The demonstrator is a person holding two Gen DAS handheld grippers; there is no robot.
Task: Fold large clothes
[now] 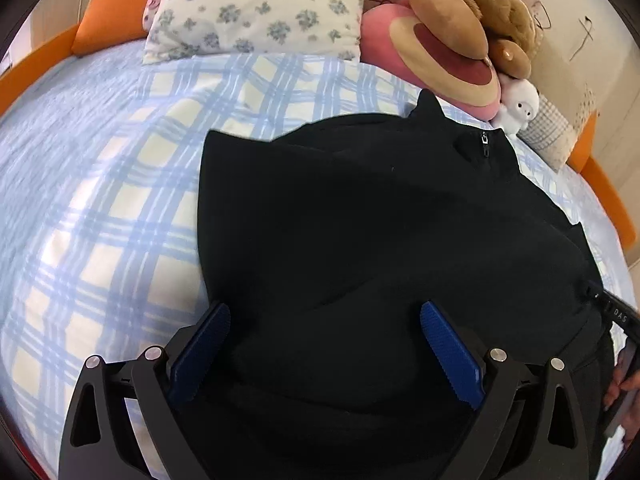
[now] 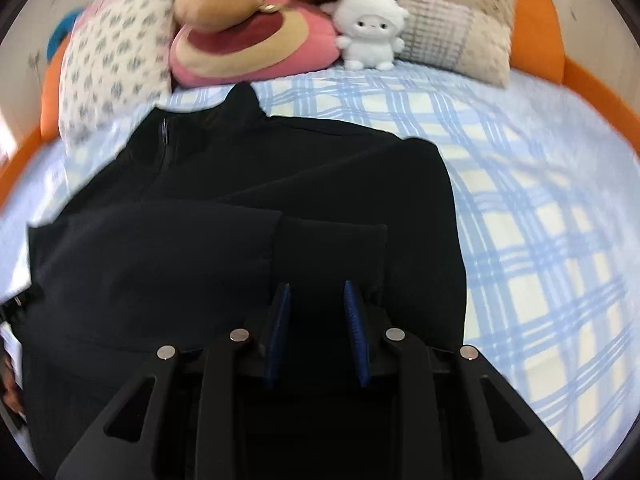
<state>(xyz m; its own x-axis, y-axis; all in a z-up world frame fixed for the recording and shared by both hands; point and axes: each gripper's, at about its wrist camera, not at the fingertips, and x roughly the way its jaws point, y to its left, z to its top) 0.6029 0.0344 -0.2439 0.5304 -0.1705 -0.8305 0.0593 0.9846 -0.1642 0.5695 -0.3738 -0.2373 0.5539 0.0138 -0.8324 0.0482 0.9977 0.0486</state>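
Hovering over black jacket: left gripper spread, right gripper part-open.

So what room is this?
Most likely a bedroom: a bed with a blue-and-cream checked sheet, a white floral pillow, and a small white plush toy among other plush toys. A black zip-up jacket lies spread out on it.

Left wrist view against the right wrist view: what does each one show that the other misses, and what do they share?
Only the left wrist view shows the other handheld gripper at the right edge and the left gripper spread wide over the black jacket. Only the right wrist view shows the folded sleeve cuff ahead of the narrower right gripper. Both show the jacket, plaid bedsheet, floral pillow, pink plush and white plush.
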